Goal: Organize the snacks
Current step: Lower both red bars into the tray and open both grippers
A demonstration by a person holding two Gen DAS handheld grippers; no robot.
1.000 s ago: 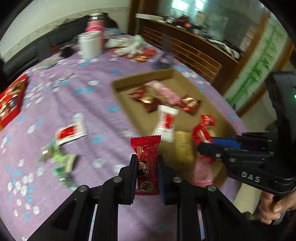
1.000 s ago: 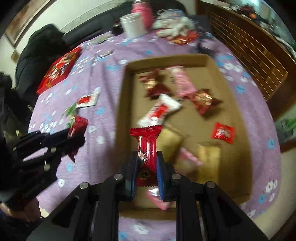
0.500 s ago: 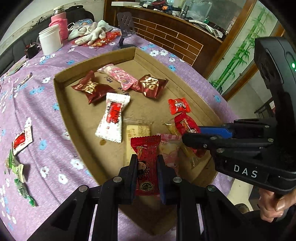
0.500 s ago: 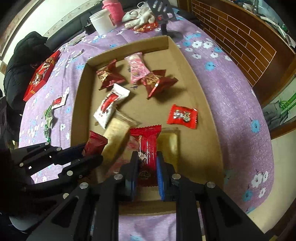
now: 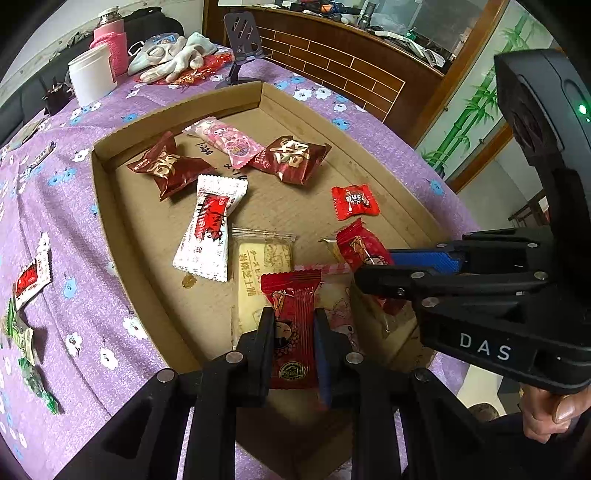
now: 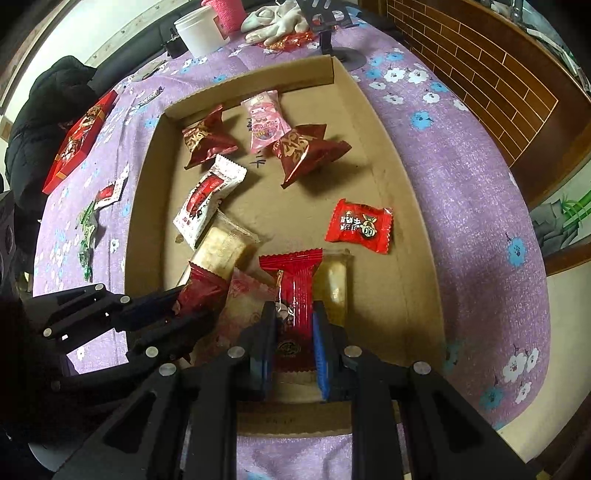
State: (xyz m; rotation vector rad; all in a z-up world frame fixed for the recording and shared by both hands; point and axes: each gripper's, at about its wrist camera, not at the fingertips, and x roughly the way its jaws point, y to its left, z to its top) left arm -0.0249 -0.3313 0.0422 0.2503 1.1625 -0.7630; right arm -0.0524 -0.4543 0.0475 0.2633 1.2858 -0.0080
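A shallow cardboard tray [image 5: 107, 206] [image 6: 417, 266] on the purple tablecloth holds several wrapped snacks. My left gripper [image 5: 293, 325] is shut on a red snack packet [image 5: 291, 317] and holds it over the tray's near end. My right gripper [image 6: 293, 321] is shut on another red snack packet [image 6: 295, 295], also over the tray's near end. In the left wrist view the right gripper [image 5: 376, 264] comes in from the right with its packet [image 5: 360, 247]. In the right wrist view the left gripper [image 6: 184, 306] comes in from the left with its packet [image 6: 201, 288].
Loose on the cloth left of the tray lie a red-white packet [image 5: 31, 278] and green wrappers [image 5: 26, 350]. A white cup [image 5: 92, 75], pink flask [image 5: 110, 40], gloves [image 5: 173, 55] and phone stand [image 5: 242, 33] stand behind the tray. A red box [image 6: 77, 140] lies far left.
Both grippers have moved from beside the tray to over its near end, each still holding its red packet. They now sit closer together.
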